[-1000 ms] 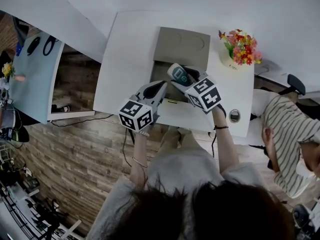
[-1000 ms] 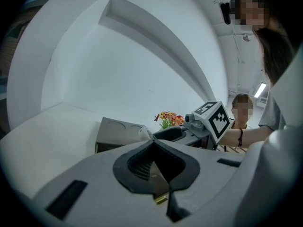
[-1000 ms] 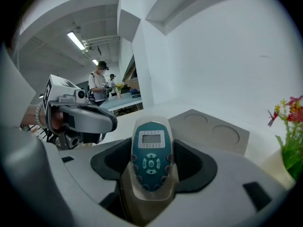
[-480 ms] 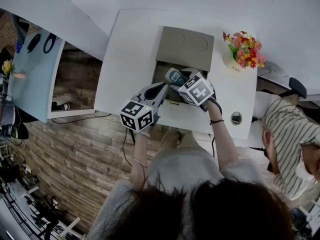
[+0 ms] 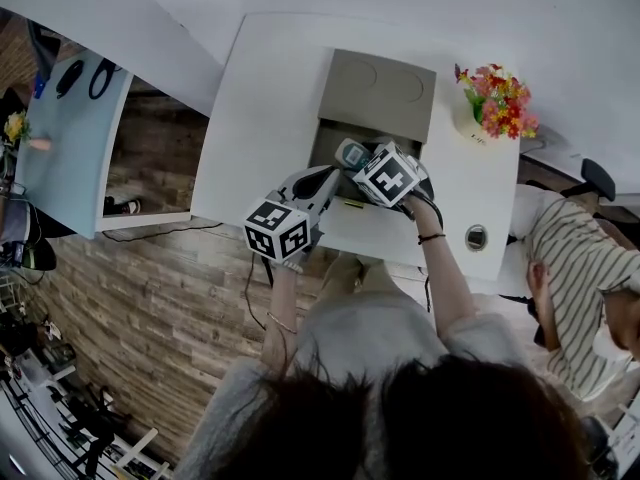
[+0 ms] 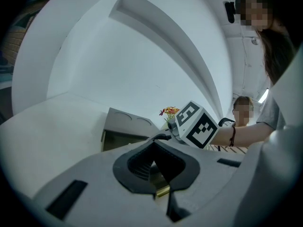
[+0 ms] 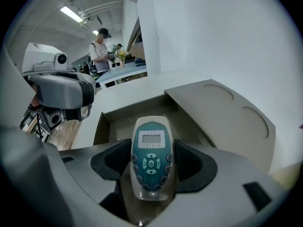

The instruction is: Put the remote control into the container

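Note:
The teal-and-white remote control [image 7: 150, 157] is clamped between the pads of my right gripper [image 7: 151, 167], buttons up and its display end pointing away. In the head view the remote control [image 5: 352, 153] hangs over the opening of the grey container [image 5: 330, 138], whose lid [image 5: 380, 83] lies folded back flat. The right gripper [image 5: 372, 168] reaches in from the container's near right side. My left gripper [image 5: 322, 176] hovers by the near left corner, jaws together with nothing visibly held. In the left gripper view its pads [image 6: 137, 167] frame the container [image 6: 125, 126].
A vase of red and yellow flowers [image 5: 492, 100] stands on the white table [image 5: 260, 108] right of the container. A round grommet [image 5: 472, 236] sits near the table's front right. A person in a striped shirt [image 5: 570, 268] sits at the right. Another table [image 5: 60, 138] is at the left.
My right gripper has carried the remote control leftward and further over the container's opening. The left gripper has hardly moved.

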Available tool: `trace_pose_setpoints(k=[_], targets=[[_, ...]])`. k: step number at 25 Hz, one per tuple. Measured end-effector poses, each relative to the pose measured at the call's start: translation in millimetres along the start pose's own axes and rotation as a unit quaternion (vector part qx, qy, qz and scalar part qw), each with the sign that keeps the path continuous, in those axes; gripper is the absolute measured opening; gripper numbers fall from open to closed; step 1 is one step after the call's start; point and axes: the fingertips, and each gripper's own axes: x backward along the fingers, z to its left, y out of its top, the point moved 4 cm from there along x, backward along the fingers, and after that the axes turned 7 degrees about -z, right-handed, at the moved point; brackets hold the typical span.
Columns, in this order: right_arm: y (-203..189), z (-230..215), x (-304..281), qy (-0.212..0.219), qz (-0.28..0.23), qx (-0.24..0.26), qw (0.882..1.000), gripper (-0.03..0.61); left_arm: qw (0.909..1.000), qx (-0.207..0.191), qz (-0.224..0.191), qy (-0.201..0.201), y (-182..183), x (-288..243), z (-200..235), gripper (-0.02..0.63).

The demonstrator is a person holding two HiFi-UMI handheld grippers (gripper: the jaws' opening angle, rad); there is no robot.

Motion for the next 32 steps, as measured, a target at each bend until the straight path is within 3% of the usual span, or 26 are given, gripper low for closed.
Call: trace_pose_setpoints(k=[9,22,29,32], targets=[[-1.2,3.3,-5.1,-0.011,0.022,0.000,1.000,0.285,1.0000,0.005,-0.007,0.004,2.9,11.3,4.6,0.003],[-2.8,3.3,-5.7,-0.018,0.007,0.003,1.000,0.285,0.9998,-0.012,-0.012,-0.003,12.2,6.5,-2.2,0.003],[-5.5,3.0,0.5,-0.038,-0.008,-0.028,0.999,0.287,0.9995,-0.023,-0.020,-0.009,20.3,11.9,-8.6,0.003],[-1.0,2.2,10.8,-0.041,-0.037,-0.048,0.997,0.287,0.9993,-0.028,-0.023,-0.012,23.2,12.5,-12.4,0.003]])
